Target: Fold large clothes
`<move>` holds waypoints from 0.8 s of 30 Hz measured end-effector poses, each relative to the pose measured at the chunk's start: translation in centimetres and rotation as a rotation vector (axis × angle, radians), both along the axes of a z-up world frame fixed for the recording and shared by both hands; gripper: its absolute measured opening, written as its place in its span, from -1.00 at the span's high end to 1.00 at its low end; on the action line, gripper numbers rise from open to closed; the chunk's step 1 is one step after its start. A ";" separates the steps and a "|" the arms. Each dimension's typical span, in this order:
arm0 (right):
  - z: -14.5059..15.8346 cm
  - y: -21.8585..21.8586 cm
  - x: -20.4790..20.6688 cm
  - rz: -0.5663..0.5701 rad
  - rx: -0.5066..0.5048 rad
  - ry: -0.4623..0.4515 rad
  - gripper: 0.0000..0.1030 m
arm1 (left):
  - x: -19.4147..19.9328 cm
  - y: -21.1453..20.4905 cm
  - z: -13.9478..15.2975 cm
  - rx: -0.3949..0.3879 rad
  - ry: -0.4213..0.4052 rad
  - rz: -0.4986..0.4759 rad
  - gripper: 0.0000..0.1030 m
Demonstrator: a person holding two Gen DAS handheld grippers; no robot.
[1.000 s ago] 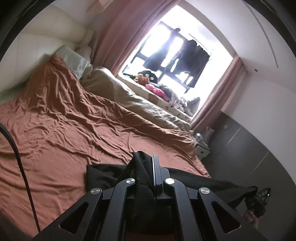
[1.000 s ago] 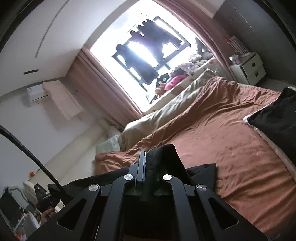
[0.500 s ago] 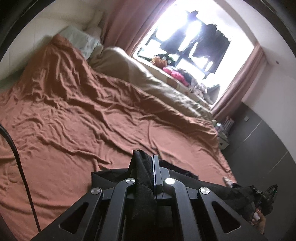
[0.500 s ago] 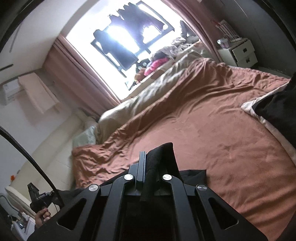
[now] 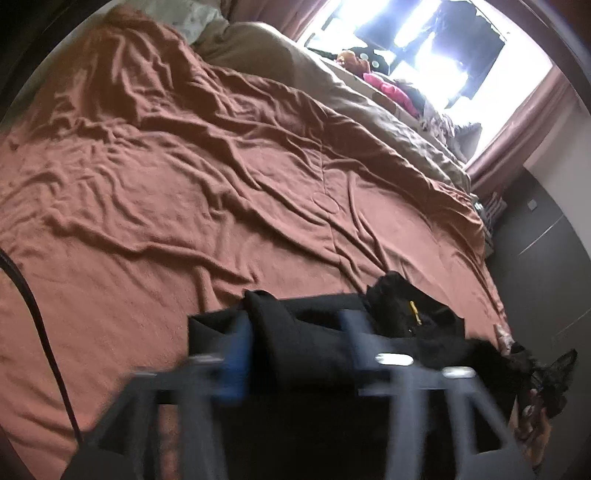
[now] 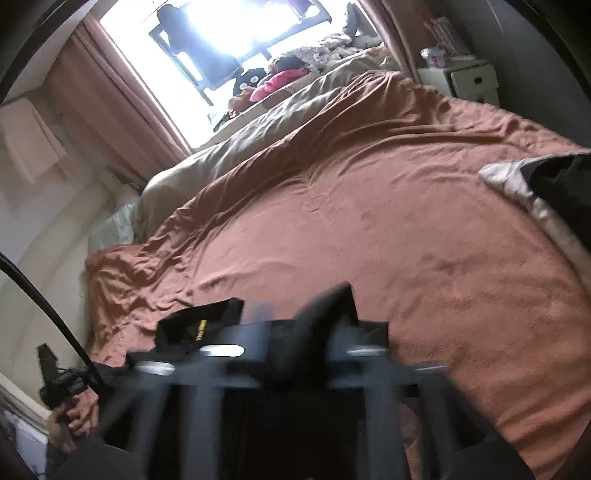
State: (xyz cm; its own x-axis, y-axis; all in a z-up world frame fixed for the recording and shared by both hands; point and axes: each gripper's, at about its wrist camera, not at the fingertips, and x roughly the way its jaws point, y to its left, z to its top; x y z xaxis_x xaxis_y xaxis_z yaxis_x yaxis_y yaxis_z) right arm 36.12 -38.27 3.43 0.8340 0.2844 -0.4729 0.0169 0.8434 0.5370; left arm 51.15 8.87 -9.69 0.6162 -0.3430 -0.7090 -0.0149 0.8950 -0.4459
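A black garment (image 5: 406, 314) with a small yellow tag lies along the near edge of the rust-brown bed sheet (image 5: 184, 184). My left gripper (image 5: 291, 332) is blurred, and its jaws are opening. A raised fold of the black cloth stands loose between them, against the left finger. In the right wrist view the same garment (image 6: 184, 325) spreads to the left. My right gripper (image 6: 301, 332) is opening too, with a peak of black cloth standing free between its fingers. Each view shows the other gripper at its edge, held in a hand.
A beige duvet (image 5: 332, 92) runs along the far side of the bed below a bright window (image 6: 236, 33) with dark clothes hanging. Soft toys sit on the sill. A white nightstand (image 6: 469, 79) stands past the bed. Folded black and white cloth (image 6: 546, 192) lies at the right.
Both grippers were shut on bunched black cloth; now their jaws stand apart. Both have dropped towards the bed, and the garment has come down onto the sheet.
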 end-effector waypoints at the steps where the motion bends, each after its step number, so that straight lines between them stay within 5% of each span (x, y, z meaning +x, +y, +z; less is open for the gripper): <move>1: 0.5 -0.1 -0.3 -0.010 0.000 -0.017 -1.00 | -0.4 0.3 0.5 0.012 -0.026 0.014 -0.71; 6: 2.1 -0.7 -1.5 -0.027 0.024 -0.001 -1.00 | -1.6 1.7 1.5 0.031 -0.039 0.024 -0.75; 14: 2.8 1.2 -4.9 -0.005 -0.120 0.087 -1.00 | -4.0 1.9 0.0 0.103 0.053 -0.056 -0.73; 24: 3.3 1.2 0.0 0.081 -0.232 0.242 -1.00 | 0.1 0.8 -2.8 0.176 0.113 -0.180 -0.66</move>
